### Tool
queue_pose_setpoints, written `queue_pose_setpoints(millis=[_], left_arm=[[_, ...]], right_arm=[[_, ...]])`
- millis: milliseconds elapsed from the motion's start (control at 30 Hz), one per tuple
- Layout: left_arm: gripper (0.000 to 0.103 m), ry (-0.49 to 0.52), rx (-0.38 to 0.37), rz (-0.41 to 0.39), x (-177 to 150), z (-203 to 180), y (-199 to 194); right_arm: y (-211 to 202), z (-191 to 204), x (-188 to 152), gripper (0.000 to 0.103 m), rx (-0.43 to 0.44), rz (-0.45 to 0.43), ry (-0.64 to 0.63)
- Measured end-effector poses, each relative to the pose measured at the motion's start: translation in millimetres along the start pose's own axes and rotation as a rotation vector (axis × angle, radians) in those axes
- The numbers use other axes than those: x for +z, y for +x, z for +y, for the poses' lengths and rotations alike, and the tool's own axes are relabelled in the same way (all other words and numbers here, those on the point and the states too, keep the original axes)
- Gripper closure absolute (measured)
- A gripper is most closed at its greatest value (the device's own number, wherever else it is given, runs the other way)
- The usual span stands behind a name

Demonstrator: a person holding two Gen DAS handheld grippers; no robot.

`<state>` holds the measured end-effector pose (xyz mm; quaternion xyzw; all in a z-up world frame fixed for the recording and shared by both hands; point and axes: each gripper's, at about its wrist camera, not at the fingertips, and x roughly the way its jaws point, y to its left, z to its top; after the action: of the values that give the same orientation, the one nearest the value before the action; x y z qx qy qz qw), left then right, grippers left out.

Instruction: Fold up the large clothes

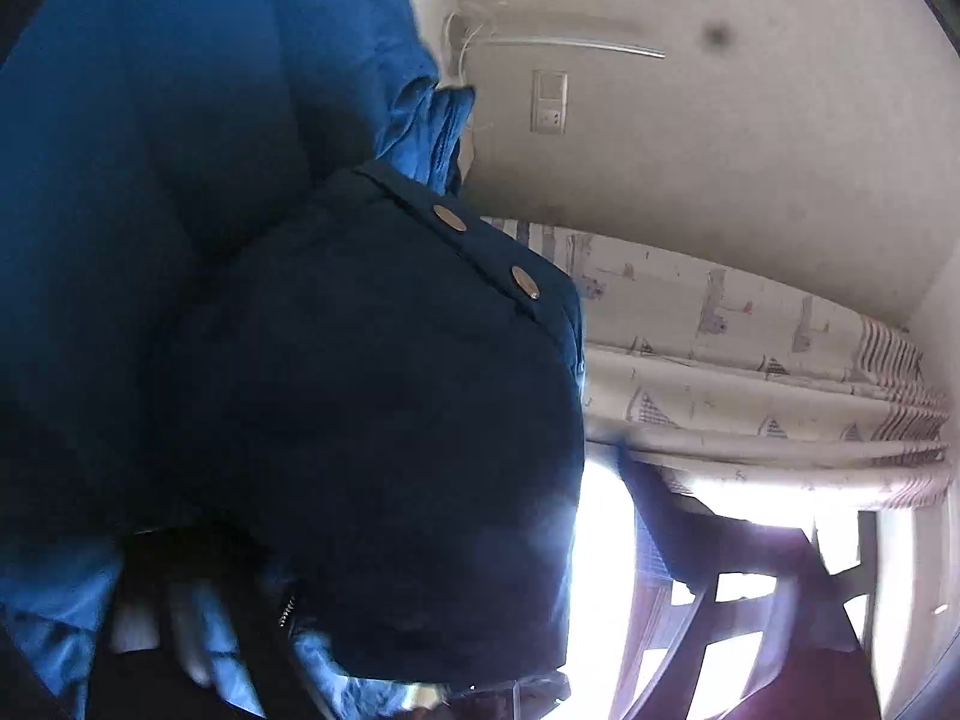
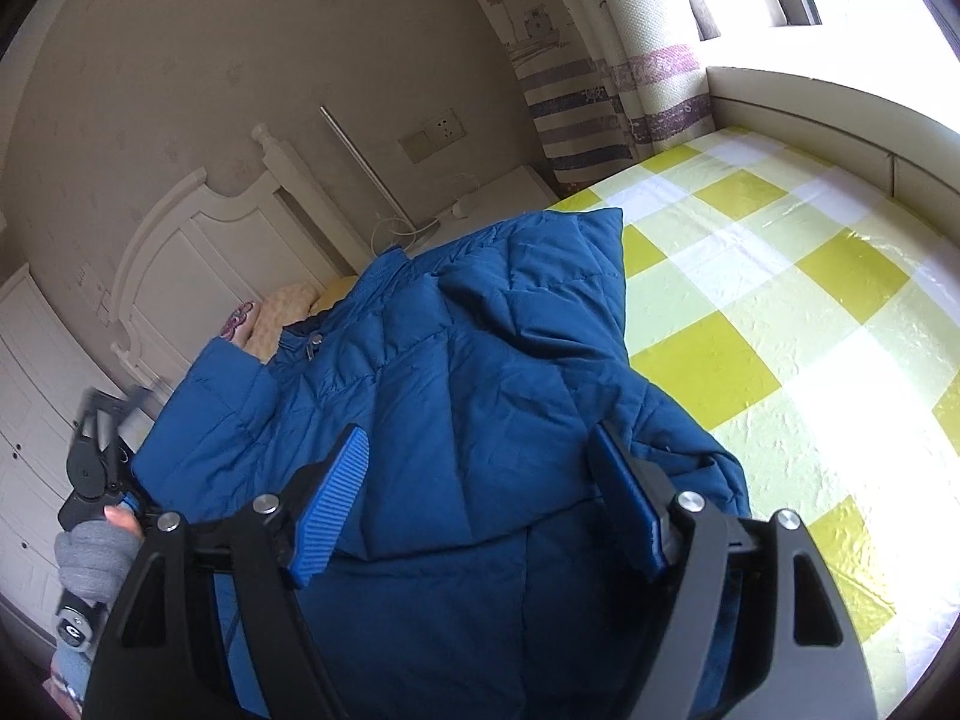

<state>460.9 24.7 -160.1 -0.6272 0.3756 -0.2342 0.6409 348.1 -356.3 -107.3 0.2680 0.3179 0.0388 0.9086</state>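
Right gripper (image 2: 480, 498) hangs wide, clamping nothing, over one blue quilted jacket (image 2: 468, 360) on the checked bedspread (image 2: 780, 300).
Left gripper (image 2: 96, 468), at nine o'clock, grips the jacket's edge; two snap buttons (image 1: 450, 218) show on one dark flap.

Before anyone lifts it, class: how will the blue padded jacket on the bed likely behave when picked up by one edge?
The jacket will probably flop and sag: it already lies in soft folds and creases. Its puffy quilted panels suggest it is light for its size. The smooth, slightly shiny shell may slip between the right claw's ribbed pads, which now stand open over it.
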Motion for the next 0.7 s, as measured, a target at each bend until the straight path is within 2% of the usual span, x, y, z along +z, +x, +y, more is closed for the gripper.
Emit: queue_pose_setpoints(millis=[33, 67, 133, 200, 233, 300, 333, 367, 467, 500, 533, 600, 667, 700], left_arm=[[0.066, 0.095, 0.048, -0.028, -3.7, -13.5, -4.1], [0.069, 0.187, 0.102, -0.057, -8.4, -25.9, -10.1], [0.069, 0.552, 0.339, -0.198, -37.9, -78.5, -24.7], [0.069, 0.889, 0.549, -0.333, -74.8, -112.8, -27.2], [0.069, 1.098, 0.729, -0.433, -100.7, -125.5, -23.9], [0.063, 1.217, 0.908, -0.485, -115.0, -125.2, -19.0], [0.043, 1.209, 0.957, -0.467, -112.8, -121.1, -18.6], [0.007, 1.151, 0.969, -0.423, -104.2, -115.8, -20.8], [0.004, 0.926, 0.87, -0.302, -66.3, -95.0, -36.1], [0.004, 0.86, 0.84, -0.294, -57.4, -83.8, -43.5], [0.004, 0.796, 0.813, -0.304, -51.7, -70.8, -52.9], [0.005, 0.732, 0.773, -0.459, -44.2, -73.0, -84.5], [0.005, 0.778, 0.762, -0.532, -48.2, -81.7, -98.1], [0.005, 0.814, 0.765, -0.515, -60.6, -78.3, -93.5]], right_arm=[[-0.2, -1.4, 0.5, 0.028, 0.008, -0.001, 0.008], [-0.3, -2.0, 0.6, 0.028, 0.012, -0.002, 0.011], [-0.1, -2.6, 1.0, 0.027, 0.018, -0.002, 0.015], [-0.3, -3.0, 1.1, 0.027, 0.021, -0.003, 0.016], [-0.3, -3.3, 1.5, 0.027, 0.023, -0.003, 0.018], [-0.7, -4.2, 1.9, 0.027, 0.026, -0.004, 0.021], [-0.7, -4.4, 2.1, 0.027, 0.025, -0.005, 0.022], [-0.7, -4.7, 2.1, 0.027, 0.026, -0.005, 0.023], [-1.1, -4.7, 1.8, 0.027, 0.026, -0.008, 0.023], [-1.1, -4.7, 1.9, 0.027, 0.025, -0.009, 0.022], [-1.3, -4.8, 1.8, 0.027, 0.025, -0.01, 0.022], [-1.2, -5.1, 1.9, 0.026, 0.026, -0.011, 0.021], [-0.8, -5.0, 2.0, 0.026, 0.025, -0.009, 0.019], [-1.0, -4.7, 1.6, 0.026, 0.025, -0.008, 0.019]])
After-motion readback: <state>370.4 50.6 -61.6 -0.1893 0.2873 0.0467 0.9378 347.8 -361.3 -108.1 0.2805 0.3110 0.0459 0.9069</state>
